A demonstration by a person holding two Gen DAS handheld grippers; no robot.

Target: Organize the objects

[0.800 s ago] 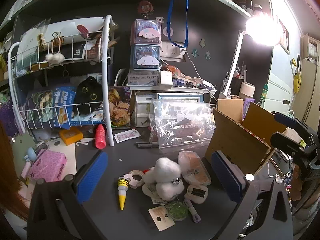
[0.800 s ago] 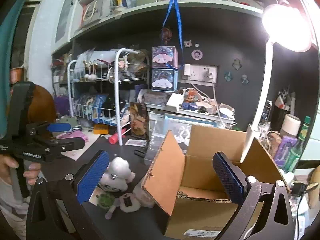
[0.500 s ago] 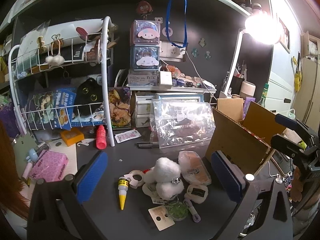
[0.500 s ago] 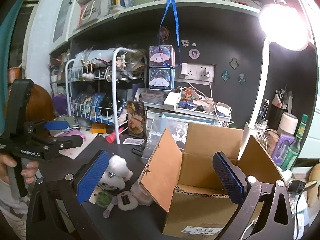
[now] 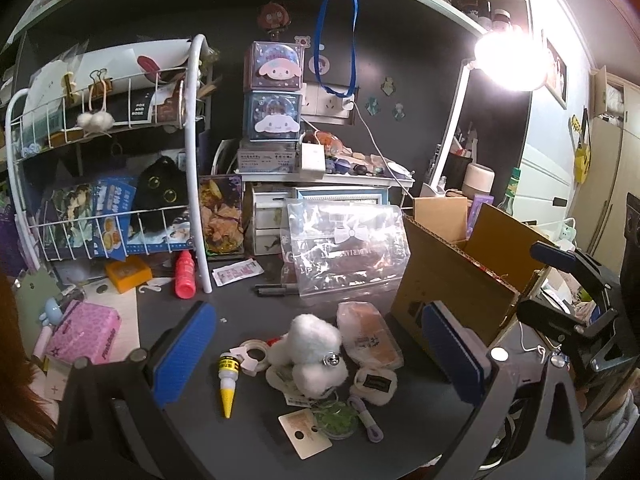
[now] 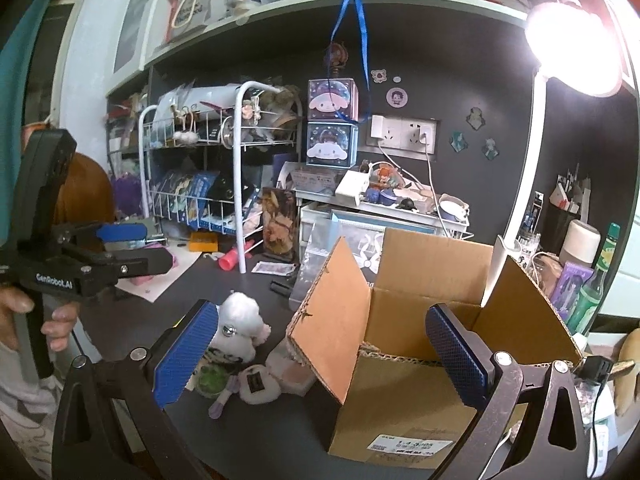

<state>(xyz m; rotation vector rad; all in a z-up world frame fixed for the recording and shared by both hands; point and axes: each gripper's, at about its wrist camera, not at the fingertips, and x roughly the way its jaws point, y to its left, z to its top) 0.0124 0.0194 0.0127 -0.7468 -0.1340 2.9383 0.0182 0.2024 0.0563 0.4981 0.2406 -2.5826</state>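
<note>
A white plush toy (image 5: 316,350) lies on the dark desk among small items: a glue bottle with a yellow tip (image 5: 228,380), a tape roll (image 5: 256,356), a wrapped packet (image 5: 368,336), a paper tag (image 5: 306,432). An open cardboard box (image 6: 420,320) stands to the right. My left gripper (image 5: 316,356) is open and empty, held above the plush toy (image 6: 240,320). My right gripper (image 6: 320,354) is open and empty above the box's left flap. The left gripper also shows in the right wrist view (image 6: 120,248).
A white wire rack (image 5: 104,184) with books and a black plush stands at the back left. A clear plastic pouch (image 5: 344,252), a red bottle (image 5: 185,276), an orange box (image 5: 128,276) and a pink pack (image 5: 84,334) lie around. A bright lamp (image 5: 508,60) shines at the right.
Both grippers have drifted only slightly; the views shift a little. Nothing was taken hold of or let go.
</note>
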